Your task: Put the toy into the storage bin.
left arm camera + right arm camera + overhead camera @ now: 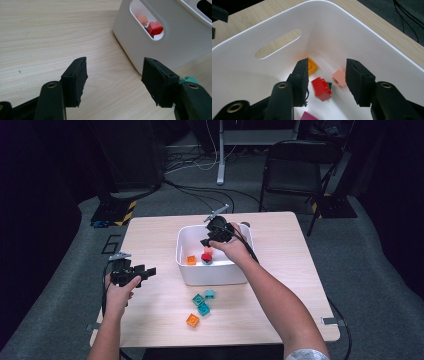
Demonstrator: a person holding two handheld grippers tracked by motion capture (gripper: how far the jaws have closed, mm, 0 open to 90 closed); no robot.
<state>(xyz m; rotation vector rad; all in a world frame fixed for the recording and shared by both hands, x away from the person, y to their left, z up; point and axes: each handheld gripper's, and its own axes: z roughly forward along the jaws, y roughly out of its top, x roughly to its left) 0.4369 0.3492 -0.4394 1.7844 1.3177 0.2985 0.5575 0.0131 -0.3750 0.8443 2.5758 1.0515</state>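
Two grippers work over a pale wooden worktop (150, 320) in the high view. The right gripper (212, 240) hangs over a white bin (212, 272) near the middle of the worktop, above a red brick (206, 256) that sits inside beside an orange brick (191, 260). The left gripper (148, 271) rests low, left of the bin and apart from it. In front of the bin, three teal bricks (202, 302) and another orange one lie loose on the wood.

From the left gripper view, its black fingers (75, 80) stand wide apart with nothing between them, just above bare wood; the bin's side is close ahead, and the red brick (155, 28) shows through the handle slot.

From the right gripper view, its fingers (359, 80) are spread apart and hold nothing. The red brick (322, 88) lies on the bin floor between them, tilted, with a peach brick (339, 77) and the orange brick (311, 65) close by.
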